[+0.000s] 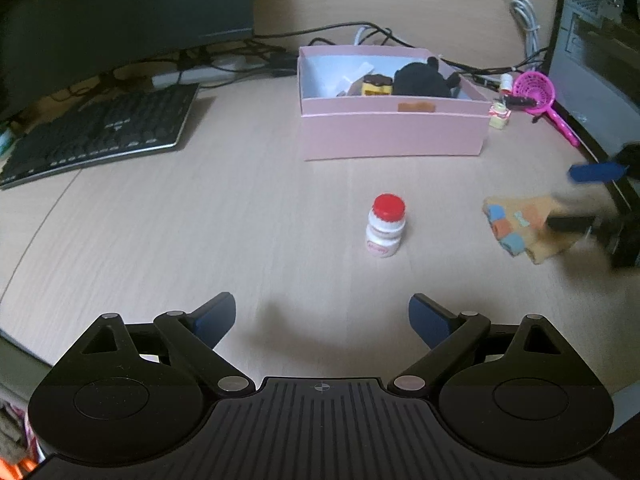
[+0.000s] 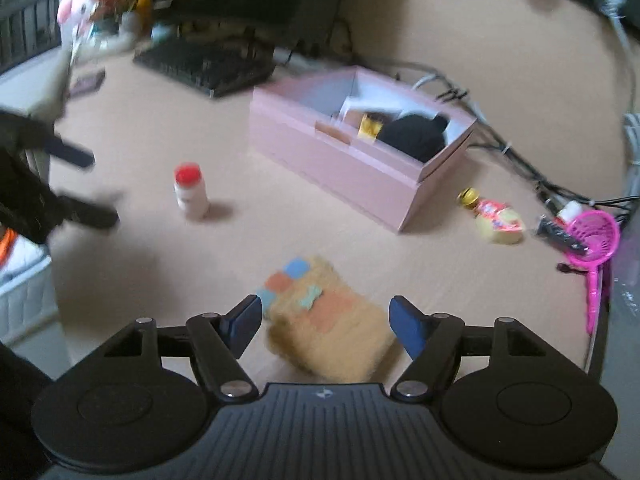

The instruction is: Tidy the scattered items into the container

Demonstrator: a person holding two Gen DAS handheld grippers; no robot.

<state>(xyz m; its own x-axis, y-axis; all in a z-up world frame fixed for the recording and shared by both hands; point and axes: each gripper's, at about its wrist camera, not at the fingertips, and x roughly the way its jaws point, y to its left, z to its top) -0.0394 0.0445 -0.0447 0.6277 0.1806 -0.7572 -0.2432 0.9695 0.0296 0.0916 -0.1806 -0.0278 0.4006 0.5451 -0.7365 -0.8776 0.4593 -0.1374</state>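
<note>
Grippers spread, box part-filled, four items loose on desk

Left gripper [image 1: 321, 320] hangs over the wooden desk [image 1: 200, 240] with its blue pads wide apart and nothing between them. Straight ahead of it, well apart, a small white bottle with a red cap [image 1: 385, 225] stands upright. Beyond the bottle sits the pink box [image 1: 394, 132], open-topped; inside I see a black plush item [image 1: 420, 80], a small yellow-and-brown item [image 1: 376, 85] and some white paper against the far wall.

My right gripper [image 2: 325, 326] is also spread. A tan cloth with coloured patches [image 2: 324, 316] lies on the desk between its fingers; motion blur prevents me from saying whether either pad touches it. From the left wrist view the same gripper appears blurred at the right edge, over that cloth.

To the right of the box, near its corner, a yellow bottle with a gold cap [image 2: 496, 218] lies on its side. Further right, a pink plastic strainer [image 2: 594, 236] rests at the desk edge with a dark object [image 2: 560, 236] lying against its rim; I cannot identify that object.

A keyboard [image 1: 100, 132] lies left of the box, with cables [image 1: 340, 34] running behind.
</note>
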